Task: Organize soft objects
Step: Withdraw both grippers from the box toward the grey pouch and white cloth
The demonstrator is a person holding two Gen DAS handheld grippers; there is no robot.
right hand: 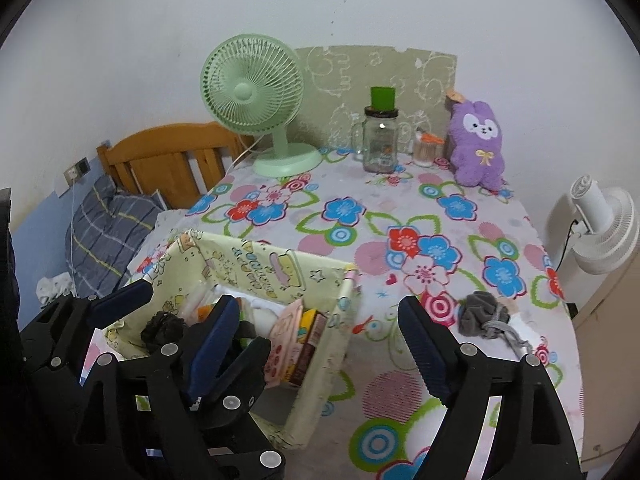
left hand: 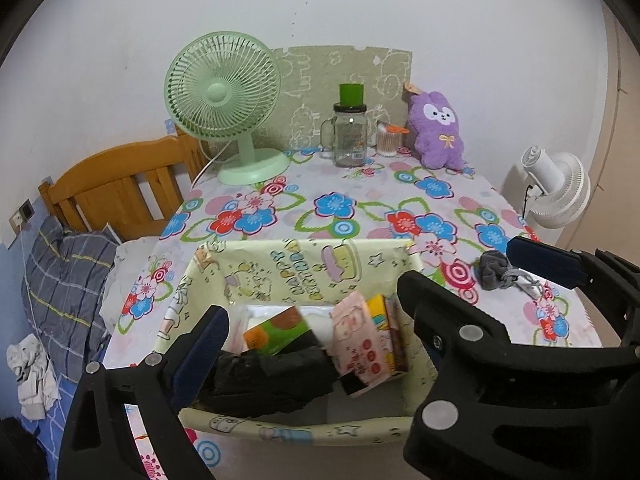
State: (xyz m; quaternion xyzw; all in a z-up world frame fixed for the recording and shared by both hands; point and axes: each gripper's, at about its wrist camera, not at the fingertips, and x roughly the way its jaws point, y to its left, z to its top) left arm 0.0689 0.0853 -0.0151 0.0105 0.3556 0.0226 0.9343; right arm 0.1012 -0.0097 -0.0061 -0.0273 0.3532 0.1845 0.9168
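A pale yellow cartoon-print fabric box [left hand: 280,264] [right hand: 256,268] stands at the near left of the flowered table. It holds a pink tissue pack [left hand: 360,340] [right hand: 286,332], an orange-green pack [left hand: 276,332], a yellow pack [left hand: 380,312] and crumpled black cloth [left hand: 272,376] [right hand: 164,328]. My left gripper [left hand: 312,296] hangs open over the box, nothing between its pads. My right gripper [right hand: 316,301] is open and empty above the box's right wall. A grey bundled sock [left hand: 494,274] [right hand: 482,314] lies on the table to the right. A purple plush [left hand: 438,128] [right hand: 478,140] sits upright at the back right.
At the back stand a green desk fan [left hand: 224,104] [right hand: 256,92], a glass jar with a green lid [left hand: 350,132] [right hand: 380,140] and a cotton-swab tub [left hand: 388,142]. A white fan [right hand: 600,232] stands off the right edge. A bed with a wooden headboard [left hand: 120,188] and plaid pillow [left hand: 64,280] lies left.
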